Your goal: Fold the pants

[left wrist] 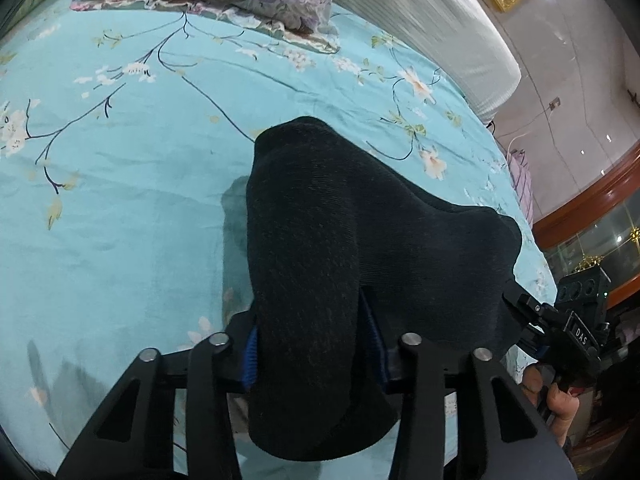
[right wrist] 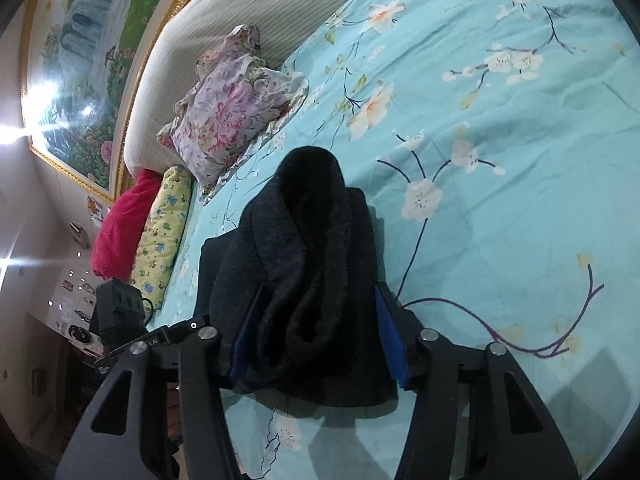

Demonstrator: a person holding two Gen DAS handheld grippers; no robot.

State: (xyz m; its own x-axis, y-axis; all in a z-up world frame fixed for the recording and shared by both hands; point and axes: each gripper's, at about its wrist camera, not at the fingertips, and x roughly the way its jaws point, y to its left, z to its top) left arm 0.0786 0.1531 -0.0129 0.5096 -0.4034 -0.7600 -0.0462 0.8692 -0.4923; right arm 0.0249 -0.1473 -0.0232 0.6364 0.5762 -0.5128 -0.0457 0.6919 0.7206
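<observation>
Black pants (left wrist: 340,208) hang bunched over a teal flowered bed sheet (left wrist: 120,160). My left gripper (left wrist: 310,320) is shut on one thick fold, and dark cloth fills the gap between its blue pads (left wrist: 250,356). At the right edge of the left wrist view, the right gripper (left wrist: 520,308) holds the far end of the same bundle, with a hand (left wrist: 556,396) below it. In the right wrist view, the rolled pants (right wrist: 312,184) sit squeezed between the blue pads (right wrist: 390,340) of my right gripper (right wrist: 320,296). The left gripper's body (right wrist: 120,308) shows at the left.
A floral pillow (right wrist: 228,120) lies against the white ribbed headboard (right wrist: 248,12). A yellow bolster (right wrist: 164,224) and a red cushion (right wrist: 124,224) lie beside it. A gold-framed painting (right wrist: 80,60) hangs on the wall. Bare sheet (right wrist: 500,200) spreads to the right of the pants.
</observation>
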